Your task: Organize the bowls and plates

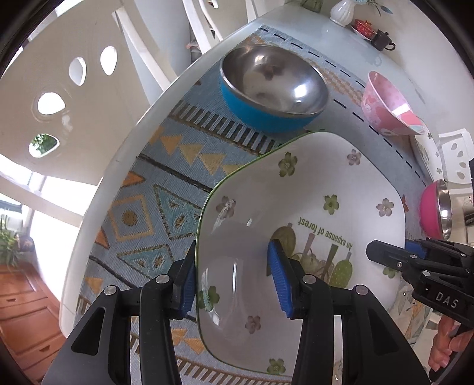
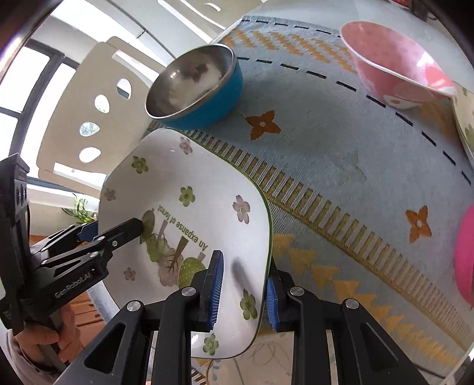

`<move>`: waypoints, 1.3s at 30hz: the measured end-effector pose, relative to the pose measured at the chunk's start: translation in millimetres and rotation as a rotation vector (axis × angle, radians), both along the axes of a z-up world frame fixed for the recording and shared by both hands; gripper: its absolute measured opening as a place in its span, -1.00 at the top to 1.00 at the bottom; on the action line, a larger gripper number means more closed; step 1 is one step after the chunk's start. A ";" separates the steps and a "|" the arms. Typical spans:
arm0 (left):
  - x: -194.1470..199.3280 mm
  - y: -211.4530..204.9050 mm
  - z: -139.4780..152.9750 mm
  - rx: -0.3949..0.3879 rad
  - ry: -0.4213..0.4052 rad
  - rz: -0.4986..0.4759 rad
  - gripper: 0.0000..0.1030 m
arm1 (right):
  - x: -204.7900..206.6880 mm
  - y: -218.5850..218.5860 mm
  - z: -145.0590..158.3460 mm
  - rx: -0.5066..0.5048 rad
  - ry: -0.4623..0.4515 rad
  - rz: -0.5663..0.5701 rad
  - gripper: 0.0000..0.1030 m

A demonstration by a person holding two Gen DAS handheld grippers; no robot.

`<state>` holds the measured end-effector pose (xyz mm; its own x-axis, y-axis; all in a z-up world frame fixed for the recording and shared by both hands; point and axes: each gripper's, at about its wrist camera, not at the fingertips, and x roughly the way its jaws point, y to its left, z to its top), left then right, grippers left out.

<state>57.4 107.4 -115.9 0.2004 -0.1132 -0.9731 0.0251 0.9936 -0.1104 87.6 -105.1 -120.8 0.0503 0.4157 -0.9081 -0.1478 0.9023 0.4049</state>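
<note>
A square white plate (image 1: pixel 311 189) (image 2: pixel 189 177) with flower prints and green lettering hangs tilted over the patterned mat (image 1: pixel 166 189), held from both sides. My left gripper (image 1: pixel 235 281) is shut on the plate's left rim, one blue pad outside and one inside. Its black fingers (image 2: pixel 130 226) show at the left of the right wrist view. My right gripper (image 2: pixel 243 293) is shut on the opposite rim; it reaches in at the right edge (image 1: pixel 391 251) of the left wrist view. A blue steel-lined bowl (image 1: pixel 272 86) (image 2: pixel 192 86) and a pink bowl (image 1: pixel 385 106) (image 2: pixel 394 65) stand beyond the plate.
A magenta steel-lined bowl (image 1: pixel 435 210) (image 2: pixel 465 260) sits at the right. The pink bowl sits by another flowered plate (image 2: pixel 465 118). A white vase (image 1: pixel 342 11) and a dark teapot (image 1: pixel 382 40) stand at the far end. A white chair (image 1: pixel 59 88) stands past the table's rounded edge (image 1: pixel 97 192).
</note>
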 end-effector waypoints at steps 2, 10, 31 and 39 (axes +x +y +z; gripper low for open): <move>-2.3 -6.9 0.8 -0.001 0.005 -0.005 0.19 | -4.4 -7.3 4.2 -0.008 -0.002 -0.004 0.51; -20.2 -39.9 3.4 -0.015 0.011 -0.044 0.19 | -29.6 -41.6 6.9 0.008 0.014 -0.047 0.51; -89.0 -127.8 -12.3 -0.046 0.069 -0.152 0.21 | -104.8 -122.2 -12.2 -0.040 0.074 -0.095 0.48; -111.7 -141.3 -15.4 -0.033 0.088 -0.169 0.21 | -124.1 -130.9 -24.1 -0.048 0.111 -0.096 0.48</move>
